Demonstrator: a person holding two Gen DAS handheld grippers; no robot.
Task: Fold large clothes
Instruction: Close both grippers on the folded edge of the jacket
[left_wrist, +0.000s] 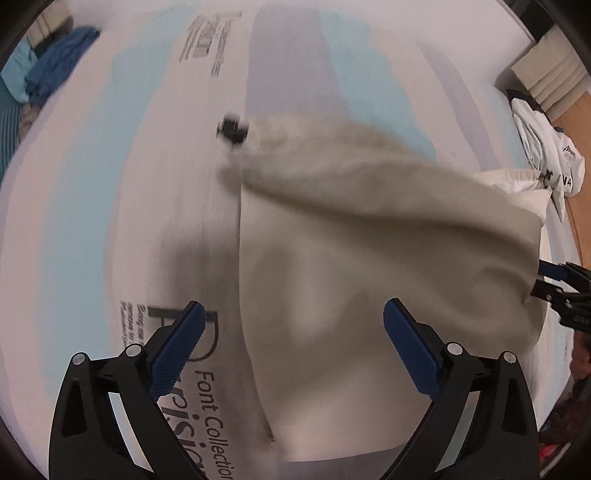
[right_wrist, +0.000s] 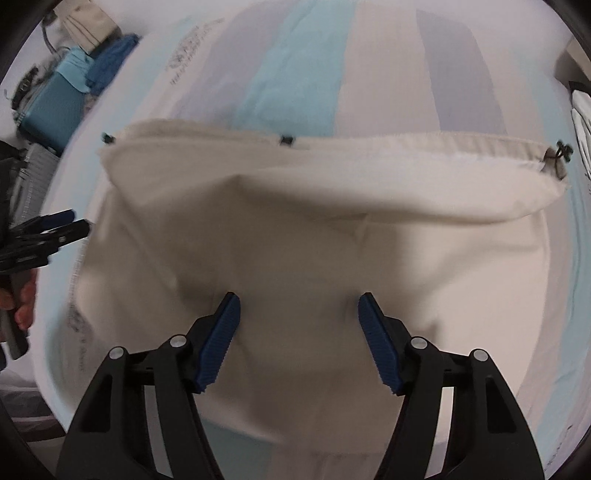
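While the big striped sheet (right_wrist: 303, 74) with printed lettering is spread underneath everything, the beige garment (right_wrist: 295, 236) is laid flat on it, its top edge folded over with small black toggles (right_wrist: 286, 140) seen along that hem. Off past the garment's far left corner, a pile of blue clothes (left_wrist: 55, 70) is dumped. Right above the garment, the right claw (right_wrist: 299, 306) is held with jaws apart, nothing pinched. Over the garment's left edge, the left claw (left_wrist: 293, 314) is spread wide open, empty too.
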